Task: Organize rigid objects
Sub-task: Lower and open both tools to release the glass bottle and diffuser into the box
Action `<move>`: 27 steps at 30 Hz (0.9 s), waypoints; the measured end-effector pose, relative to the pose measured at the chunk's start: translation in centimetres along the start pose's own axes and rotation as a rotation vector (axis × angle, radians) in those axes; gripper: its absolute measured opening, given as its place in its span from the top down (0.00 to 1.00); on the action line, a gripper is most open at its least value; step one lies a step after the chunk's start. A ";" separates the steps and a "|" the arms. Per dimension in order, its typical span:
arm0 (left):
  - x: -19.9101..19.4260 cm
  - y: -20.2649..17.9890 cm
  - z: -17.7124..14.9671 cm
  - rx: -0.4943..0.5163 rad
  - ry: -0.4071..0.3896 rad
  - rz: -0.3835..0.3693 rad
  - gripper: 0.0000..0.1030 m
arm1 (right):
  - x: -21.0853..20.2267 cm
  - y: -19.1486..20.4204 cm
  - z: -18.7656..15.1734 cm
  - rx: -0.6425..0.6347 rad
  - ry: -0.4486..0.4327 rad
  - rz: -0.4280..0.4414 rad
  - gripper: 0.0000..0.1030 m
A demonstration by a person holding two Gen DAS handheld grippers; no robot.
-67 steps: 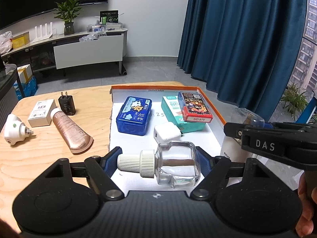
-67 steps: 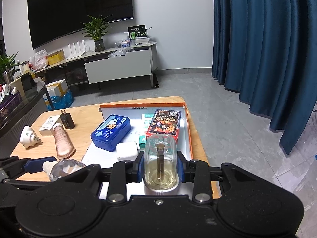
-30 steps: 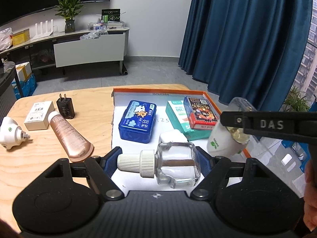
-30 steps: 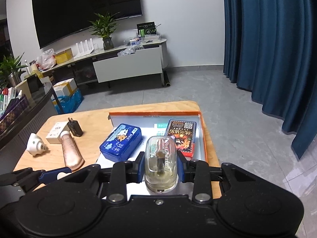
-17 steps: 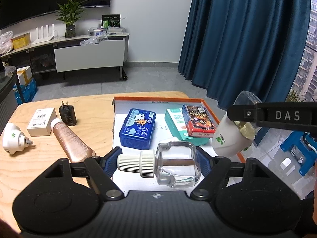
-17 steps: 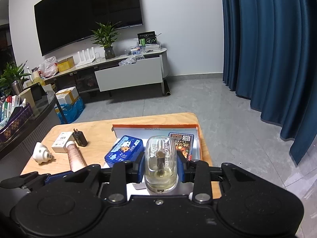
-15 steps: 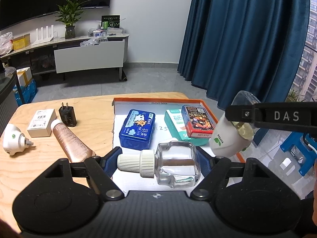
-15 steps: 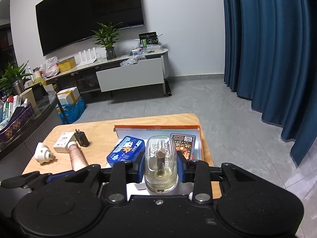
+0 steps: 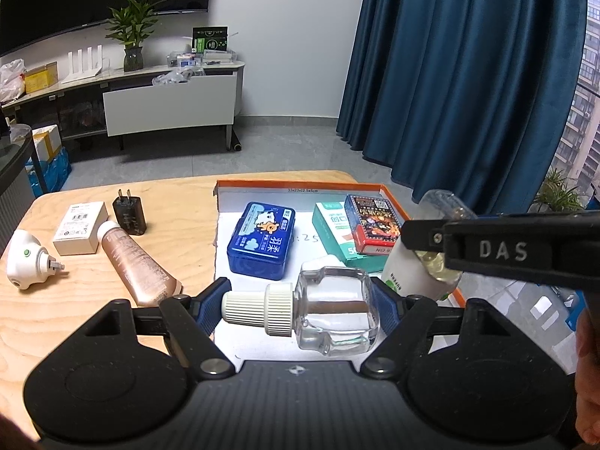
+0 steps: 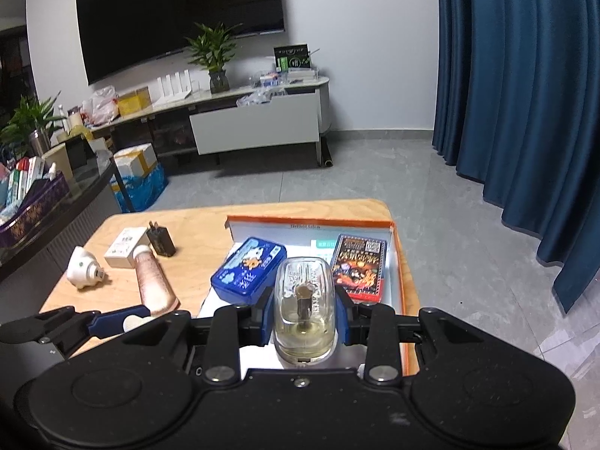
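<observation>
The left gripper (image 9: 300, 300) holds a square clear glass bottle (image 9: 335, 311) lying sideways between its blue pads, its ribbed white cap (image 9: 258, 309) pointing to nine o'clock; the jaws stand partly apart, closed on the bottle from end to end. The right gripper (image 10: 303, 309) has its jaws drawn narrow around a rounded clear plastic vial (image 10: 303, 307) with yellowish liquid at its base, held upright; in the left view this vial (image 9: 431, 262) appears at three o'clock, with a white base. Both held things hang above a shallow white tray with an orange rim (image 9: 300, 184) on a pale wooden table (image 9: 75, 300). In the tray lie a glossy blue tin (image 9: 262, 242), a teal carton (image 9: 332, 232) and a red printed card box (image 9: 371, 225) resting partly on the carton. At nine o'clock on the bare wood lie a rose-gold tube (image 9: 135, 262), a black plug (image 9: 129, 213), a small white box (image 9: 79, 227) and a white rounded plug-in device (image 9: 26, 258).
</observation>
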State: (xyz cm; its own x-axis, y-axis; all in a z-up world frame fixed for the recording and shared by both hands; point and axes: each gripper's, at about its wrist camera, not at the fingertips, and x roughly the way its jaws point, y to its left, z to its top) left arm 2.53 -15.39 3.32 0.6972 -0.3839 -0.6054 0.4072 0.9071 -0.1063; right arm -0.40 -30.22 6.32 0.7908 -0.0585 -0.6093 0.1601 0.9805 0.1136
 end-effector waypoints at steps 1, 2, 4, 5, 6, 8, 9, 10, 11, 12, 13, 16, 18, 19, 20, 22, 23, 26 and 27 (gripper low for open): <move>0.1 0.1 0.0 -0.001 0.003 0.000 0.23 | 0.3 0.1 -0.1 -0.002 0.009 0.001 0.61; 0.2 0.1 -0.1 -0.001 0.005 0.001 0.23 | 0.6 0.1 -0.1 -0.004 0.017 0.002 0.61; 0.4 0.3 -0.1 -0.002 0.012 0.004 0.23 | 1.3 0.2 -0.2 -0.012 0.040 -0.005 0.61; 0.5 0.4 -0.2 -0.005 0.016 0.005 0.23 | 1.8 0.2 -0.2 -0.011 0.050 -0.009 0.61; 0.6 0.5 -0.2 -0.007 0.019 0.006 0.23 | 2.1 0.2 -0.2 -0.011 0.052 -0.011 0.61; 0.9 0.6 -0.4 -0.008 0.028 0.009 0.23 | 2.5 0.1 -0.1 -0.009 0.042 -0.015 0.50; 1.1 0.7 -0.4 -0.008 0.032 0.010 0.23 | 2.6 0.0 0.1 -0.007 0.027 -0.017 0.46; 1.2 0.8 -0.5 -0.008 0.035 0.010 0.23 | 2.6 -0.1 0.2 -0.005 0.015 -0.016 0.43; 1.3 0.8 -0.5 -0.007 0.037 0.012 0.23 | 2.5 -0.2 0.3 -0.001 0.001 -0.018 0.43; 1.4 0.9 -0.6 -0.008 0.040 0.013 0.23 | 2.3 -0.4 0.5 0.004 -0.020 -0.021 0.43; 1.5 0.9 -0.6 -0.008 0.044 0.013 0.23 | 2.0 -0.5 0.6 0.011 -0.043 -0.024 0.42; 1.9 0.8 -0.7 -0.006 0.052 0.007 0.23 | 1.1 -0.9 0.6 0.025 -0.115 -0.041 0.33; 2.1 0.6 -0.8 -0.003 0.056 0.001 0.23 | 0.6 -1.3 0.6 0.032 -0.137 -0.045 0.33; 2.1 0.6 -0.8 -0.003 0.058 -0.002 0.23 | 0.5 -1.4 0.7 0.037 -0.142 -0.045 0.32; 2.2 0.5 -0.8 -0.003 0.060 -0.006 0.23 | 0.3 -1.6 0.8 0.041 -0.144 -0.047 0.32; 2.4 0.3 -0.8 -0.006 0.068 -0.020 0.23 | 0.1 -1.7 0.8 0.040 -0.151 -0.061 0.31; 2.5 0.3 -0.7 -0.008 0.074 -0.031 0.23 | 0.0 -1.6 0.8 0.037 -0.153 -0.063 0.31; 2.4 0.1 -0.8 -0.011 0.071 -0.059 0.18 | -0.1 -1.4 0.6 0.034 -0.148 -0.060 0.30; 2.2 0.0 -0.8 -0.006 0.064 -0.064 0.17 | -0.1 -1.3 0.6 0.033 -0.147 -0.063 0.29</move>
State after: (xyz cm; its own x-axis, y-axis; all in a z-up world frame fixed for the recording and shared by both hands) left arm 3.61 -16.06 1.40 0.6307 -0.4295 -0.6463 0.4463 0.8821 -0.1506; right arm -0.39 -31.62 6.70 0.8560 -0.1484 -0.4953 0.2291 0.9676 0.1060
